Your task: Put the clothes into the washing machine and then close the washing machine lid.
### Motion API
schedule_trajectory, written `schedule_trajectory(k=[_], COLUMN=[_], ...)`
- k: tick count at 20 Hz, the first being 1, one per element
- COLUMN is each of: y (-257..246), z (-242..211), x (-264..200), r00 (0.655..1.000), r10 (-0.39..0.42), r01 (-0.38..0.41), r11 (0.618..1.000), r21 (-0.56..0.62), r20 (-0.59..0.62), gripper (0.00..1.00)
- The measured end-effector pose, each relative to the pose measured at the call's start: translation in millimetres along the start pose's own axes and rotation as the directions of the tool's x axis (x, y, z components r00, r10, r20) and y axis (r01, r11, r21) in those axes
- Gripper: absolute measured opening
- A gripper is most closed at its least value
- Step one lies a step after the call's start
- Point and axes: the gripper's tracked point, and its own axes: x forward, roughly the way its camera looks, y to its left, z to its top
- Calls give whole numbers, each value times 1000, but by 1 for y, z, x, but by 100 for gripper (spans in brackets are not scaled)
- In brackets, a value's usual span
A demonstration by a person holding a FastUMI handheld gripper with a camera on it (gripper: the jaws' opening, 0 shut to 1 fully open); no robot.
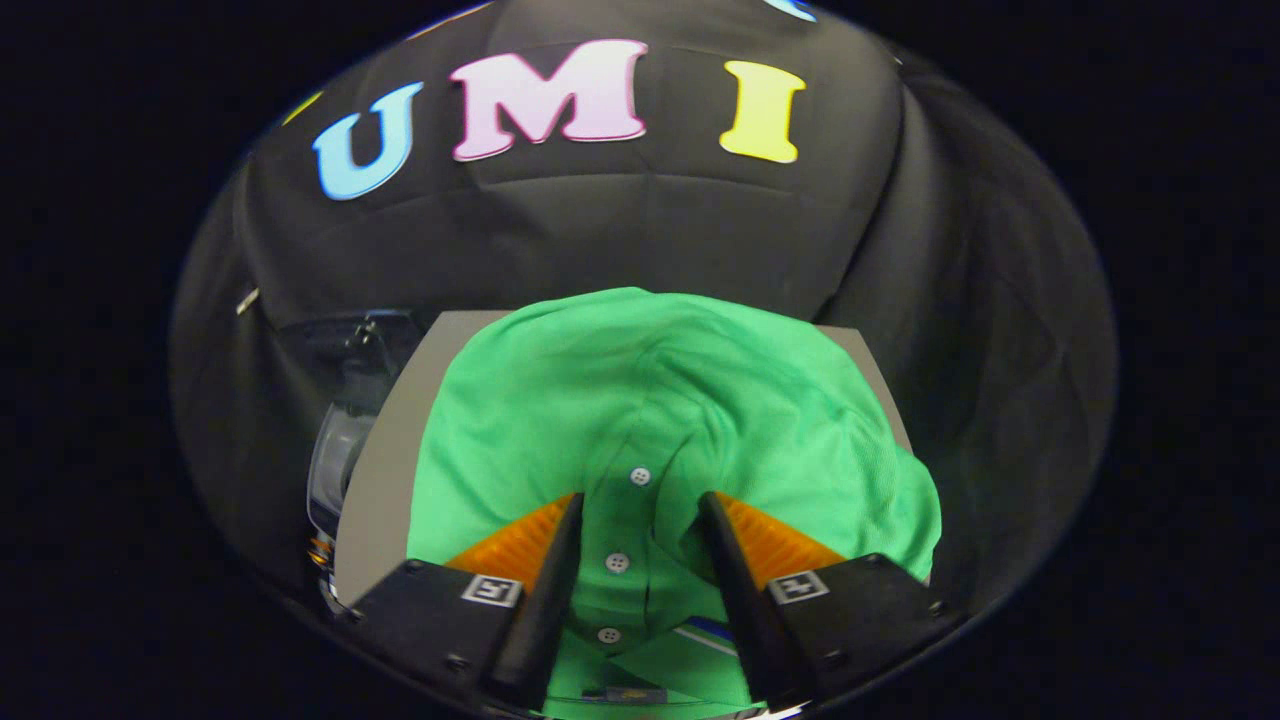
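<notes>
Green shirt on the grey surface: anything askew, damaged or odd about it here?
Nothing stands out. The green shirt lies bunched but intact on the grey surface, its buttoned placket between the open fingers of the gripper.

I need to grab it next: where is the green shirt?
The green shirt lies on the grey surface, its button placket between the open gripper's fingers.

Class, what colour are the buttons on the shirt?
White, on the green polo shirt; gripper view, between the open gripper fingers.
</notes>
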Motion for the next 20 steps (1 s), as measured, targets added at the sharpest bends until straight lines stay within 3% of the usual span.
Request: schedule_trajectory(k=[2, 3, 8, 14, 20], y=[-2, -3, -12, -4, 69], z=[5, 1, 29, 92, 125], x=[3, 7, -16, -83, -128], r00=[1000, 999, 994, 971, 931], r10=[-12, -12, 36, 82, 210], r01=[12, 11, -56, -121, -252], r11=[1000, 999, 980, 979, 962], r21=[1, 48, 190, 164, 107], r20=[22, 32, 105, 224, 300], gripper=[38, 19, 11, 11, 11])
